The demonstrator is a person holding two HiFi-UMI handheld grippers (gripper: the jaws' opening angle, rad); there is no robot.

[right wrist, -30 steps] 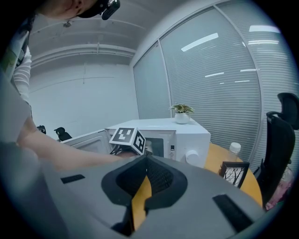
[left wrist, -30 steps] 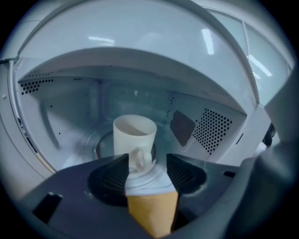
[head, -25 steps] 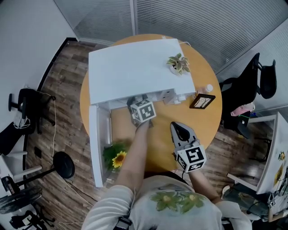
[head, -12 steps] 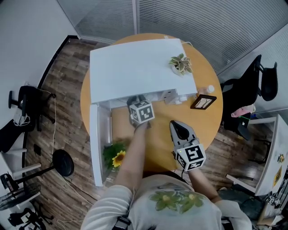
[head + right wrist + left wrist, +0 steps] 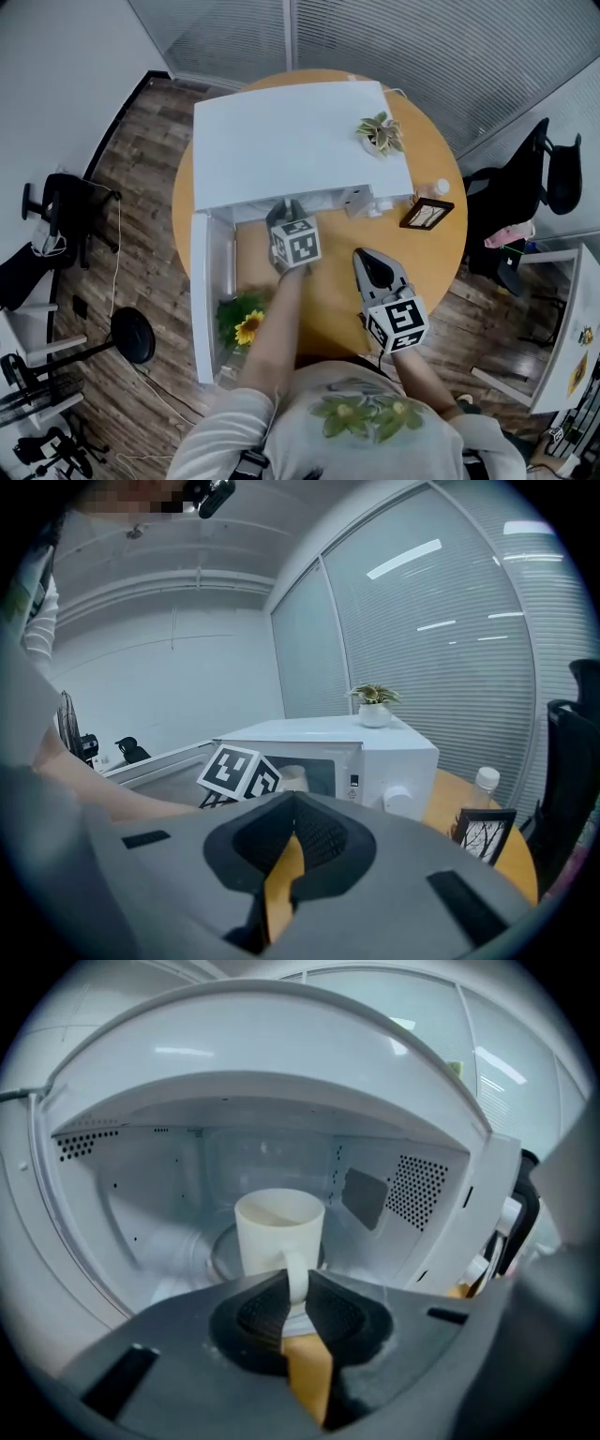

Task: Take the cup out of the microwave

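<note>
The white cup [image 5: 278, 1232] stands on the glass turntable inside the open white microwave [image 5: 291, 141], its handle turned toward me. My left gripper [image 5: 295, 1288] reaches into the oven's mouth. Its jaws have just been closing and now pinch the cup's handle between the pads. From the head view, the left gripper [image 5: 286, 210] sits at the cavity opening, and the cup is hidden under the oven's top. My right gripper [image 5: 366, 258] hovers over the table in front of the microwave. In its own view the right gripper [image 5: 293, 808] is shut and empty.
The microwave door [image 5: 200, 291] swings out to the left. A small potted plant [image 5: 380, 133] sits on the oven. A photo frame [image 5: 424, 213] and a bottle [image 5: 437, 187] stand on the round wooden table [image 5: 431, 253]. Sunflowers [image 5: 246, 326] lie by the door.
Both grippers stay in nearly the same place, the left one still at the microwave's mouth. Only the camera's framing shifts slightly.
</note>
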